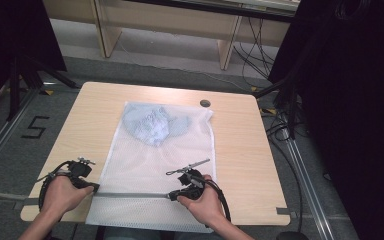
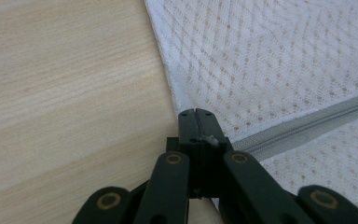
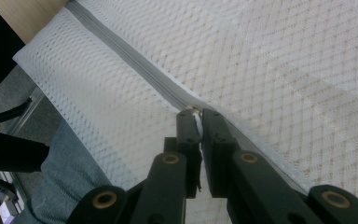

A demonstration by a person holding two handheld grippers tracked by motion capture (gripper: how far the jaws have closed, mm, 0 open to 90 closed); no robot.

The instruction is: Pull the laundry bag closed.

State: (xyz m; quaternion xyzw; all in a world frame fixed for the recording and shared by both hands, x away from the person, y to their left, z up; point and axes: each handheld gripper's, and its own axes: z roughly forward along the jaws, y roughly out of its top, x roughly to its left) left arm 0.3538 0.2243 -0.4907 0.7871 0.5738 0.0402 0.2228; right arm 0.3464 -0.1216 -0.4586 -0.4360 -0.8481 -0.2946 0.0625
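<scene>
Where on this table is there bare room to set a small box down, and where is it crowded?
Bare wood lies on the table right of the mesh laundry bag, and in a strip to its left. The far edge is free apart from the round grommet. The near edge is crowded: the left gripper and right gripper grip the zipper.

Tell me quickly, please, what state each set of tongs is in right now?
Left tongs: shut on the edge of the mesh laundry bag at the zipper's end.
Right tongs: shut on the zipper pull.

Both grippers [image 1: 94, 188] [image 1: 171, 196] clamped — hands low.
</scene>
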